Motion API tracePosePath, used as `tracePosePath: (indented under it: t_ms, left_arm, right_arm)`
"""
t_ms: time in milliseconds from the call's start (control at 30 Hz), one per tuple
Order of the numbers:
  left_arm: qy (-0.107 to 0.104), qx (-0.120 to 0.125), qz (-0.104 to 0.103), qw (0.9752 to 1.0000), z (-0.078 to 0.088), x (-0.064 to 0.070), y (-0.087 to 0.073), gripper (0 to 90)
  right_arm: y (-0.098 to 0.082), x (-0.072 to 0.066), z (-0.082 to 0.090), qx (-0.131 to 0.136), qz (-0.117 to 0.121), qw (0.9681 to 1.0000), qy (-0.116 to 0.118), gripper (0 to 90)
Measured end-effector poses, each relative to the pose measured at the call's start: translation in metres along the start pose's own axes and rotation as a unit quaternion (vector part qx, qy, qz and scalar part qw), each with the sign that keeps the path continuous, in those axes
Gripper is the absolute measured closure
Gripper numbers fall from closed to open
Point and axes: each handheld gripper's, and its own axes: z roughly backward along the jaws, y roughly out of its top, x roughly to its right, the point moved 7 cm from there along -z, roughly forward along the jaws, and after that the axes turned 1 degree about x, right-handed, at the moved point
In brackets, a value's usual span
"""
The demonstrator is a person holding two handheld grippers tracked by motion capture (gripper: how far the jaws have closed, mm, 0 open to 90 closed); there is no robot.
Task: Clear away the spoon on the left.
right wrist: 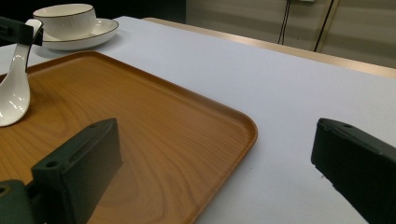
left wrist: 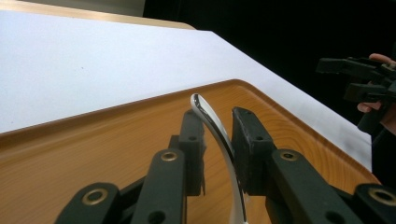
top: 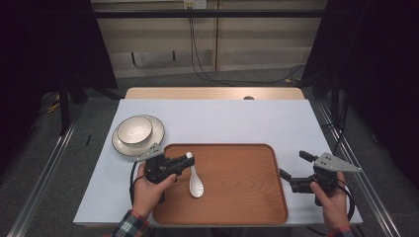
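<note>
A white ceramic spoon stands with its bowl on the wooden tray and its handle raised. My left gripper is shut on the handle near its tip, over the tray's left part. In the left gripper view the handle curves up between the black jaws above the tray. My right gripper is open and holds nothing, just off the tray's right edge. The right gripper view has its jaws spread over the tray's corner, with the spoon at far left.
A white bowl sits on a white plate at the back left of the white table cover, beyond the tray; both appear in the right gripper view, bowl and plate. The right gripper appears far off.
</note>
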Motion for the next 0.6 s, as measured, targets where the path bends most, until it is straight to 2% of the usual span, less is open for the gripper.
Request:
tracePosePath:
  t_ms: [600]
  left_arm:
    - [0.02, -0.007, -0.011, 0.9997, -0.0029, -0.0056, -0.0016, 70.1]
  right_arm:
    - [0.0, -0.0004, -0.0001, -0.001, 0.0, 1.0, 0.001, 1.2]
